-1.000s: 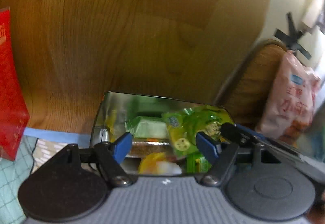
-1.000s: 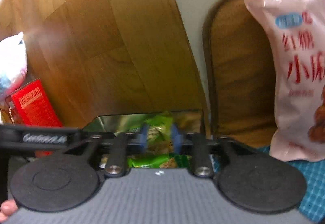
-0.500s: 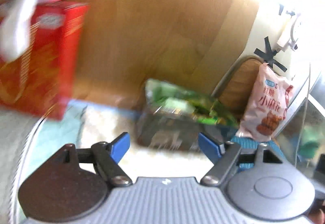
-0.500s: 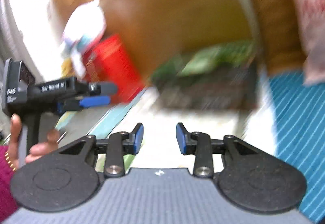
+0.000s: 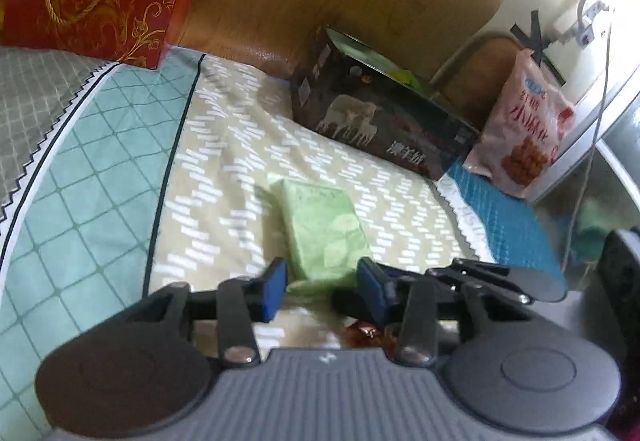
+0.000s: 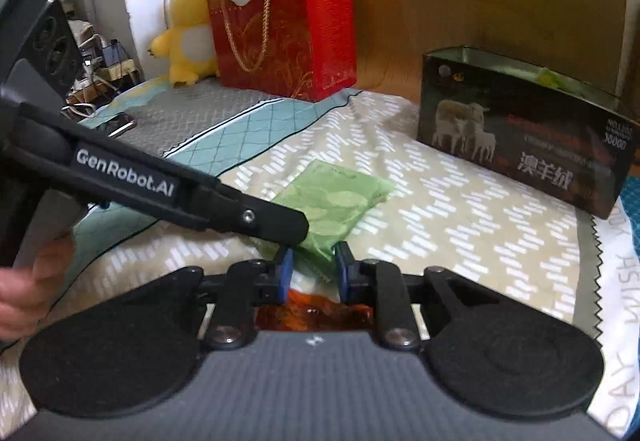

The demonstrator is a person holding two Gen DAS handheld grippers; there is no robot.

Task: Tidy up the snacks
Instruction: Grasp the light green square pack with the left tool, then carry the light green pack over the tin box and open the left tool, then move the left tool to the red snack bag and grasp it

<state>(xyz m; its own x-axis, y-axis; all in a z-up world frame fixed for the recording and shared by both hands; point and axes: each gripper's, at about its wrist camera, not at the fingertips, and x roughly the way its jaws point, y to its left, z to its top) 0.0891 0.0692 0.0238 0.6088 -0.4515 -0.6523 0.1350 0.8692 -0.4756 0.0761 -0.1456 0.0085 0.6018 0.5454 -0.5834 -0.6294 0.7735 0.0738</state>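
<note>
green pack (image 5: 324, 229) | black box (image 6: 520, 145) w/ sheep | amber snack (image 6: 316, 315), prob.

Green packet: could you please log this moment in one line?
left gripper: just closing, astride green packet | right gripper: just closing, at its corner

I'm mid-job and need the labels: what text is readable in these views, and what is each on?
"GenRobot.AI": on the left gripper's black arm.
"澳羊绒": on the dark box with the sheep picture.
"X8000": on the same box's right corner; smaller print above is blurred.
"小麻花": on the pink snack bag; its other print is blurred.
"WISH": on the bedsheet's edge; the other words are cut off.
Red gift bag: labels too small.
Green packet: unreadable.
</note>
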